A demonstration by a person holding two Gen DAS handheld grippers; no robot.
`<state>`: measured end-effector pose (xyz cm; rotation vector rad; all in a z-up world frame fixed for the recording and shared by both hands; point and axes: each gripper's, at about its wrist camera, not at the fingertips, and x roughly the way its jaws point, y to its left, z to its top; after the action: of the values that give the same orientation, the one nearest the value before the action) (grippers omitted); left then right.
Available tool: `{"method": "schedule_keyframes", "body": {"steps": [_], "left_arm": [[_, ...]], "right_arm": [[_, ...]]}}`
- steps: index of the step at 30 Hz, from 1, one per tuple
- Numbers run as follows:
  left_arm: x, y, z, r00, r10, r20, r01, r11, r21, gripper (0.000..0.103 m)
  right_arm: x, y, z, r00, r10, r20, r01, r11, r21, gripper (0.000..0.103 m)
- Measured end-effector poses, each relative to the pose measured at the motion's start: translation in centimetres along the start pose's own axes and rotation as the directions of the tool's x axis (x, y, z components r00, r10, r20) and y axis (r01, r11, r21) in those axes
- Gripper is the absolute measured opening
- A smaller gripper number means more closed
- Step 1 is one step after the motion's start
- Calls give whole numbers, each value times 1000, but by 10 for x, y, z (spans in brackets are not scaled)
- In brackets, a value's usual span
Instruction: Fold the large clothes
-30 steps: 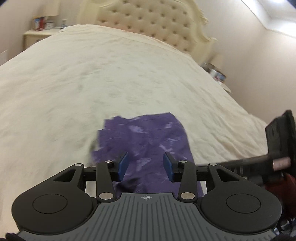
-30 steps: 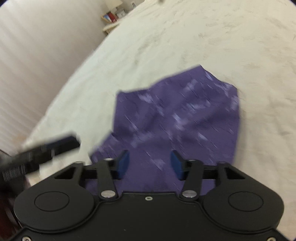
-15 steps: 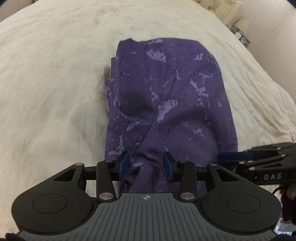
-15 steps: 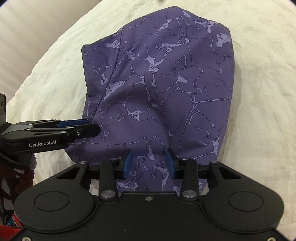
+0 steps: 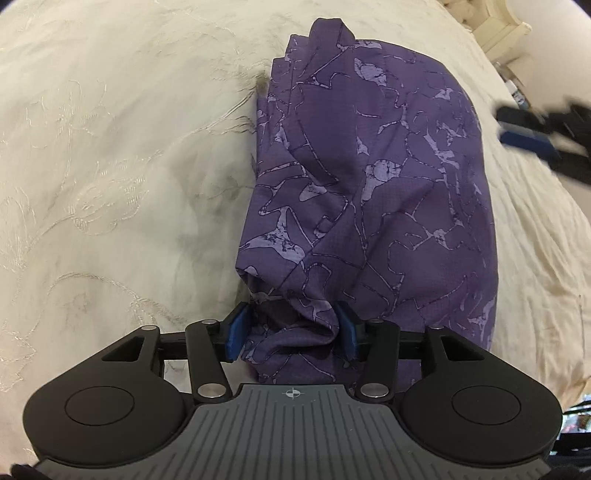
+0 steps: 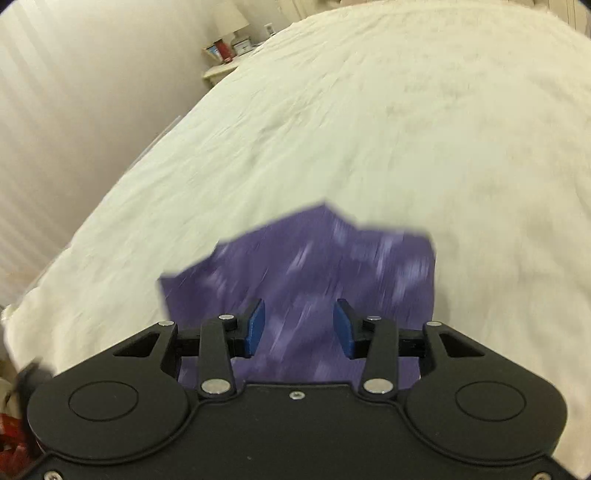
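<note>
A purple patterned garment [image 5: 369, 184] lies folded into a long bundle on the cream bedspread [image 5: 110, 147]. My left gripper [image 5: 291, 332] is low over its near end. The jaws are opening, and a bunched fold of the cloth sits loosely between the blue pads. My right gripper [image 6: 299, 328] is open and hangs above the garment [image 6: 314, 266] with nothing between its pads; this view is motion-blurred. In the left wrist view the right gripper [image 5: 532, 136] is a blur at the upper right, off the cloth.
The bedspread [image 6: 369, 110] stretches wide beyond the garment. A nightstand with a lamp [image 6: 225, 55] stands by the curtained wall at the far left. A corner of the headboard [image 5: 491, 26] shows at the top right.
My left gripper came down onto the garment's near end, and its jaws have widened around the bunched cloth. The right gripper has pulled away from the garment.
</note>
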<state>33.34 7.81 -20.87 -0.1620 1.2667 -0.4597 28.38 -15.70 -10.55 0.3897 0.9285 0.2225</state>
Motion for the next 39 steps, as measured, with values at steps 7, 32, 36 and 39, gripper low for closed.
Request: {"method": "schedule_keyframes", "body": {"steps": [7, 32, 36, 39], "left_arm": [[-3, 1, -2, 1000, 5, 7, -5, 1000, 8, 49], [-47, 16, 13, 976, -169, 139, 179, 982, -63, 103], [-26, 13, 16, 984, -158, 80, 165, 983, -81, 103], [-12, 14, 15, 985, -173, 27, 175, 979, -100, 103]], "right_arm": [[91, -14, 41, 988, -68, -138, 74, 997, 36, 53], [15, -75, -22, 1000, 18, -23, -12, 972, 236, 101], [16, -97, -45, 998, 63, -29, -48, 931, 362, 101], [23, -104, -58, 994, 102, -34, -77, 897, 435, 102]]}}
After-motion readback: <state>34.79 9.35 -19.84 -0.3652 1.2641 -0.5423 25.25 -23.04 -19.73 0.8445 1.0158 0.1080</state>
